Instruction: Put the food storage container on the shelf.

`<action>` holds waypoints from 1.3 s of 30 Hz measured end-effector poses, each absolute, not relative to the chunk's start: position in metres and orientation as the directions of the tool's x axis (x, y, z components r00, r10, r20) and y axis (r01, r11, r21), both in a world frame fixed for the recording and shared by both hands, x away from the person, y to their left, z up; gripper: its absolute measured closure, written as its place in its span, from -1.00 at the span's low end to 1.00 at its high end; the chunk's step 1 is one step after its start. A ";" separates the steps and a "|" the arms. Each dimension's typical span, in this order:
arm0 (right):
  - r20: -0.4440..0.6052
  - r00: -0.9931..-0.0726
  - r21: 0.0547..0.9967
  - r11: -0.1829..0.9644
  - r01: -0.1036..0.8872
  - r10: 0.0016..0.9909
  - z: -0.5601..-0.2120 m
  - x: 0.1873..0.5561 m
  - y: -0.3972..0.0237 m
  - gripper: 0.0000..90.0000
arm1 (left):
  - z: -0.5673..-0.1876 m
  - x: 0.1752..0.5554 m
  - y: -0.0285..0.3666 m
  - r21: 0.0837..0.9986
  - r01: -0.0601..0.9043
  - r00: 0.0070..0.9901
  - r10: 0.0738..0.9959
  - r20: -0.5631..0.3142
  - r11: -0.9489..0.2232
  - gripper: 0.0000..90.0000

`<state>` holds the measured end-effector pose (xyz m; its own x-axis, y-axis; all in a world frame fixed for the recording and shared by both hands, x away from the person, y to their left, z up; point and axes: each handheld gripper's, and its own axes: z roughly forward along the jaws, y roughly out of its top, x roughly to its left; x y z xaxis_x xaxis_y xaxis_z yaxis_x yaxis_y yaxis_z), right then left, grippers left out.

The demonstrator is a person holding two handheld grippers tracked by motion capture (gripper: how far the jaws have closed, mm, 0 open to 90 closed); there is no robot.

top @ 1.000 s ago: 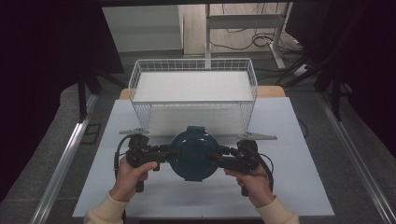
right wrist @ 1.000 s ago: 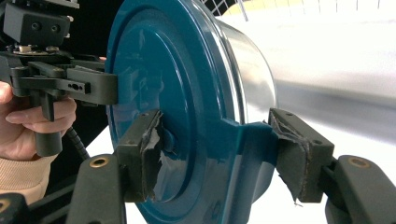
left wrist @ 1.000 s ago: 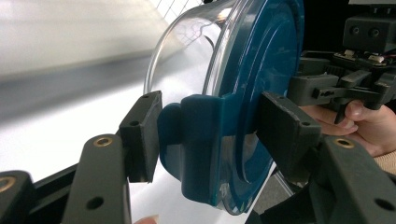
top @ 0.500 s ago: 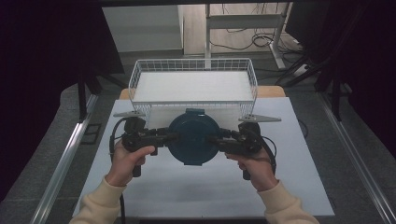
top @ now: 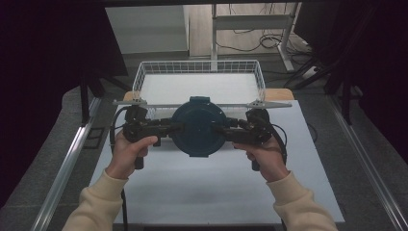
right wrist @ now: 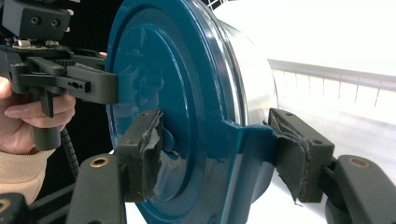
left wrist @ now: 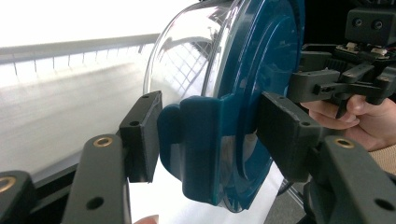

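Observation:
A round container with a dark blue lid point(top: 198, 127) hangs in the air over the white table, just in front of the wire basket point(top: 144, 72). My left gripper point(top: 169, 128) is shut on the lid's left clip point(left wrist: 201, 144). My right gripper point(top: 226, 131) is shut on the clip at the opposite side point(right wrist: 243, 154). In the left gripper view the clear body point(left wrist: 187, 60) of the container shows beside the lid, with the right gripper point(left wrist: 345, 70) behind it. The right gripper view shows the lid's flat face point(right wrist: 154, 93) and the left gripper point(right wrist: 60, 70) beyond.
The white wire basket stands at the table's far edge, its floor bare. Bare white tabletop point(top: 207, 187) lies under and in front of the container. Metal rails point(top: 67, 159) run along both sides of the table. Cables point(top: 269, 41) lie on the floor behind.
Both grippers have carried the container up and away from the person, from the middle of the table toward the basket's front wall.

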<state>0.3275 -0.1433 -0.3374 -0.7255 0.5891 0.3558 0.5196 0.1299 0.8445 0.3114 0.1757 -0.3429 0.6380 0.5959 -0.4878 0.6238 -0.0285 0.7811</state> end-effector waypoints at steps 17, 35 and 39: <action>0.331 -0.745 0.860 0.139 0.490 0.579 -0.307 0.347 -0.145 -0.17 | -0.310 0.327 0.174 0.805 0.592 0.653 0.607 -0.453 -0.036 -0.06; 0.292 -0.762 0.874 0.163 0.458 0.579 -0.272 0.388 -0.138 -0.17 | -0.284 0.369 0.181 0.818 0.575 0.666 0.597 -0.448 -0.028 -0.06; 0.290 -0.759 0.866 0.177 0.467 0.583 -0.267 0.399 -0.135 -0.17 | -0.285 0.381 0.185 0.810 0.586 0.659 0.589 -0.467 -0.013 -0.06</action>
<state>0.3994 -0.1350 -0.2672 -0.7588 0.5834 0.2897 0.4670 0.1773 0.8663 0.3808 0.1846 -0.2852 0.6593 0.5891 -0.4672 0.5859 -0.0130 0.8103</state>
